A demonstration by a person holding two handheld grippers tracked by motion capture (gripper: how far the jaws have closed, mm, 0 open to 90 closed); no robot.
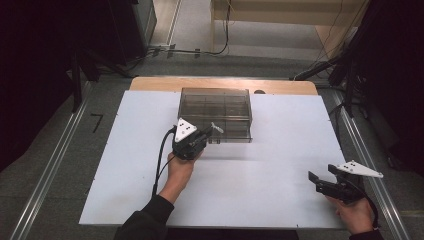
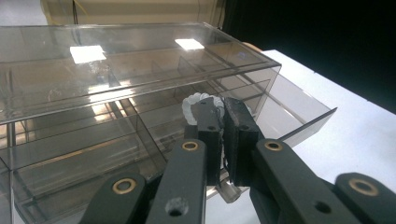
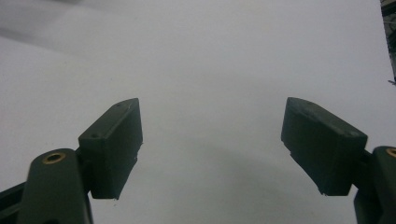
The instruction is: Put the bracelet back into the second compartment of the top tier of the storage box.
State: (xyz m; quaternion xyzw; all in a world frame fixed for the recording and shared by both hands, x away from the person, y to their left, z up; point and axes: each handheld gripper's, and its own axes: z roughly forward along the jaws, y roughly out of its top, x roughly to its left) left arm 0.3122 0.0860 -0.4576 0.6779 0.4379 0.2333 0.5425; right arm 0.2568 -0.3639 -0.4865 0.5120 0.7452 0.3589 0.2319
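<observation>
A small white twisted object, ribbed like a coil or screw, sits pinched between the two black jaws of the left gripper, just right of centre in the left gripper view; its rounded white top pokes out above the jaw tips, and a clear stub shows below them. What the object is exactly cannot be told. The jaws are closed tight on it, with almost no gap between them. In the high view the same white object shows near the middle of the frame, at the tip of the left gripper, right at the front edge of a smoky transparent organizer box. The box has a flat clear top and shelves split into compartments by thin dividers; one clear drawer stands pulled out toward the right of the left gripper view, beside the jaws. The box stands on a white table in the upper middle of the high view. The person's left hand in a dark sleeve grips the tool from below centre. At the lower right of the high view, well apart from the box, the right gripper rests above the bare table, its jaws spread wide with nothing between them, as the right gripper view confirms.
</observation>
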